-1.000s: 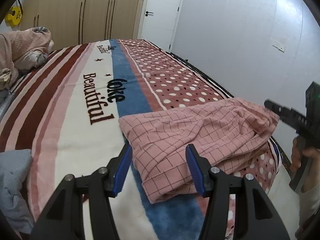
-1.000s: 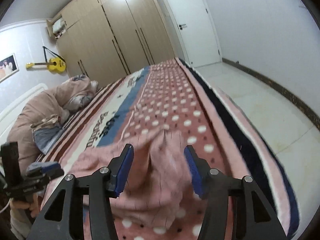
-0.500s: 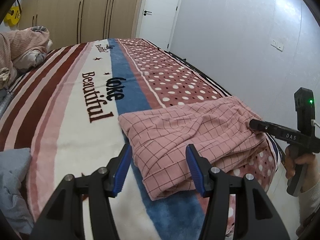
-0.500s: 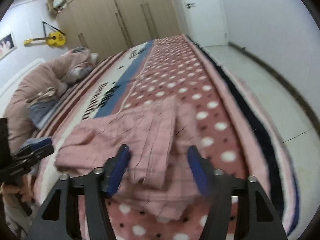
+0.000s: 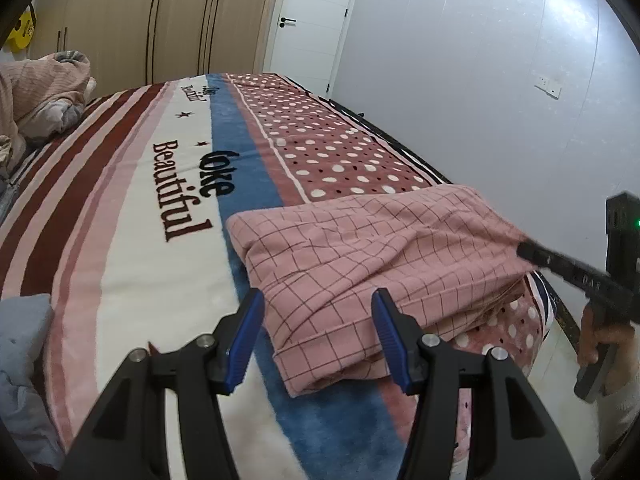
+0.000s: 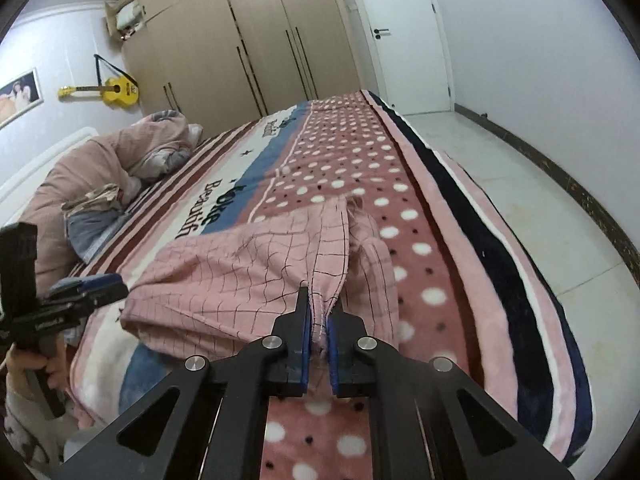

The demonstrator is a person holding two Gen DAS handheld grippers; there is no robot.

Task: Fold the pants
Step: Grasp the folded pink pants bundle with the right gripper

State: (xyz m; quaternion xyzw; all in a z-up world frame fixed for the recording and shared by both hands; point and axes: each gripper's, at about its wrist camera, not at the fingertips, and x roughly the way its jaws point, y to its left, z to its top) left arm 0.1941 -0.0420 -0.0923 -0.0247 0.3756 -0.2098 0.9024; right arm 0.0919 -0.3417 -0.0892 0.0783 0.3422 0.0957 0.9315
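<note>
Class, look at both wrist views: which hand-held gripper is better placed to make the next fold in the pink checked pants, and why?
Right. The right hand-held gripper is already shut on the pants edge; the left hand-held gripper hangs open, gripping nothing.

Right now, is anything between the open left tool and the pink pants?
Nothing visible. The left tool is open right at the near hem of the pants; only blanket lies around it.

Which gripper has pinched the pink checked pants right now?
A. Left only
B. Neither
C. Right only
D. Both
C: the right gripper is shut on a bunched fold of the pants, while the left gripper stands open, gripping nothing.
</note>
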